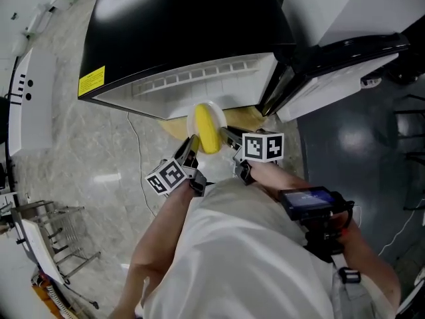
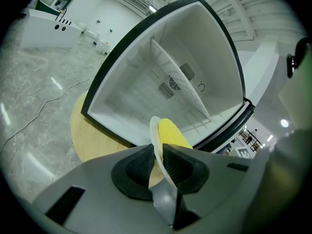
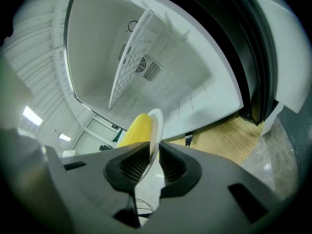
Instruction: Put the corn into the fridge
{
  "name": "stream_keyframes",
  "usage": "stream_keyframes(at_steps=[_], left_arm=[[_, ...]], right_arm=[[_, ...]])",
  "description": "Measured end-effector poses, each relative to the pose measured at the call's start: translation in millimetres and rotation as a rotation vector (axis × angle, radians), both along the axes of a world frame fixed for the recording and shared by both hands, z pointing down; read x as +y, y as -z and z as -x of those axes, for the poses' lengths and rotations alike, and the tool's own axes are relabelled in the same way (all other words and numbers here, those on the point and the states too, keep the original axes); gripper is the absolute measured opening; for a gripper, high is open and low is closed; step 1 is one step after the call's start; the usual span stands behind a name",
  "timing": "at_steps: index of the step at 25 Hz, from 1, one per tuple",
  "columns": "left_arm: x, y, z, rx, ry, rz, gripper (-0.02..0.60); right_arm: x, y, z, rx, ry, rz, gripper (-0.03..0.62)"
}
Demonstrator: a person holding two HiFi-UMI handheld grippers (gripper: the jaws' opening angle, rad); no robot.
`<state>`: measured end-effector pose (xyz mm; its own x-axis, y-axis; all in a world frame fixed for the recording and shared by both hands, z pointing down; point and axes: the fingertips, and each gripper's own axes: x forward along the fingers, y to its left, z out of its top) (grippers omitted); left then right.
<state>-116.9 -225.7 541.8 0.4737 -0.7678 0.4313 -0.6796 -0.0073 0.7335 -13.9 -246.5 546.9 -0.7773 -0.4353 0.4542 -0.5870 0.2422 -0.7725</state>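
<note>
A yellow corn cob lies on a small white plate held in the air just in front of the open fridge. My left gripper is shut on the plate's left rim, with the corn just past its jaws. My right gripper is shut on the opposite rim, the corn beside it. The fridge's white interior with its wire shelf is empty and fills both gripper views.
The fridge stands on a round wooden base on a marble floor. Its door hangs open at the right. A thin cable runs over the floor at the left. A metal rack stands at the lower left.
</note>
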Motion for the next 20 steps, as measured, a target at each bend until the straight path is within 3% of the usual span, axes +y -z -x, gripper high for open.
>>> stream_keyframes(at_steps=[11, 20], left_arm=[[-1, -3, 8, -0.022, -0.015, 0.016, 0.061], [-19, -11, 3, -0.029, -0.133, 0.032, 0.061]], right_arm=[[1, -2, 8, 0.001, 0.001, -0.004, 0.061], [-6, -15, 1, 0.04, -0.061, 0.009, 0.061]])
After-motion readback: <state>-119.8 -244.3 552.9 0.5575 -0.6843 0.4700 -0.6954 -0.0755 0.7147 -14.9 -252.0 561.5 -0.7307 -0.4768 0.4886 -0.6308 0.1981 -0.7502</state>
